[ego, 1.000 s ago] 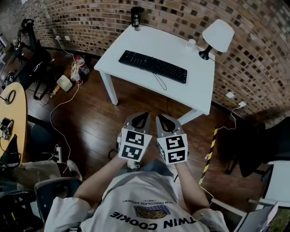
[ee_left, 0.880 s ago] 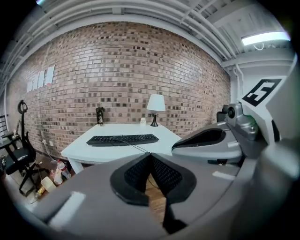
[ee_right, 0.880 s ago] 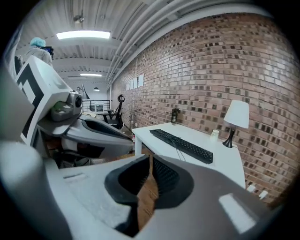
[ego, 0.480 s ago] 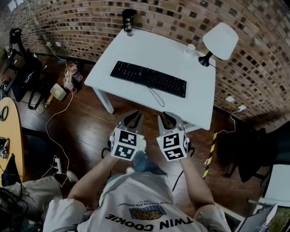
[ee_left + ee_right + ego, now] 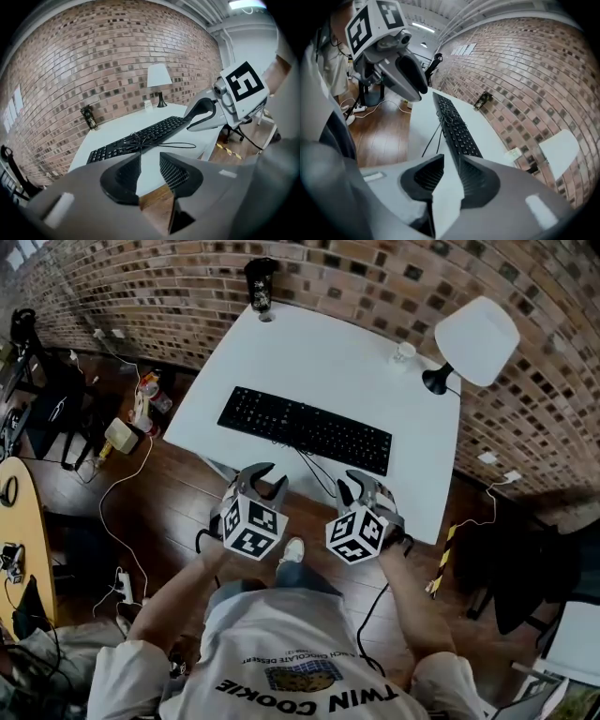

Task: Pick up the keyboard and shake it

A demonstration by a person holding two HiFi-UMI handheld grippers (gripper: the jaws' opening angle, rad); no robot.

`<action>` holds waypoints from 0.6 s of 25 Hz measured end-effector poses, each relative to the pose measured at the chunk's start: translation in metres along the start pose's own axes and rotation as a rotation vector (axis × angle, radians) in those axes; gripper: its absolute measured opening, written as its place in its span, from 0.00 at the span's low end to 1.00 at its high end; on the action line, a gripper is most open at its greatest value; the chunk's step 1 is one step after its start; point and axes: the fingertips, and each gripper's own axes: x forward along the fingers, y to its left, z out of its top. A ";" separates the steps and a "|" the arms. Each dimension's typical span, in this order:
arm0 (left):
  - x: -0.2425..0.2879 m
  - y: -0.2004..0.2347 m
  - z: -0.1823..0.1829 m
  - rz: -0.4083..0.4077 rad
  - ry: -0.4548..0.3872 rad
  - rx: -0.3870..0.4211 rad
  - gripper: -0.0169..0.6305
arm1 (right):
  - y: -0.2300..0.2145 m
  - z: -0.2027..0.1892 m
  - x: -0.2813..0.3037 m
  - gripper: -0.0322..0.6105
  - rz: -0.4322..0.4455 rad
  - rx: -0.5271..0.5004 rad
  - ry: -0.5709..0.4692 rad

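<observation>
Keyboard (image 5: 305,430) lies flat, long axis running left-right

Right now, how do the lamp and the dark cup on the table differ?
The lamp has a white shade on a black base; the dark cup looks dark all over. The lamp stands at the table's far right corner, the dark cup at its far left. The lamp's shade is far broader than the dark cup. Both stand upright, clear of the keyboard.

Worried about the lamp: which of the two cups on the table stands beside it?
The small pale cup, next to the lamp's black base; the dark tumbler stands alone at the far left corner.
</observation>
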 end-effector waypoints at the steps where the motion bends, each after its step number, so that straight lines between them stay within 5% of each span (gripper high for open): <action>1: 0.006 0.004 -0.001 0.004 0.011 0.037 0.23 | -0.002 -0.004 0.007 0.18 0.001 -0.033 0.013; 8: 0.049 0.044 -0.021 0.046 0.128 0.310 0.29 | -0.015 -0.035 0.047 0.28 -0.018 -0.244 0.135; 15: 0.080 0.080 -0.040 0.081 0.228 0.610 0.34 | -0.026 -0.048 0.064 0.30 -0.064 -0.339 0.212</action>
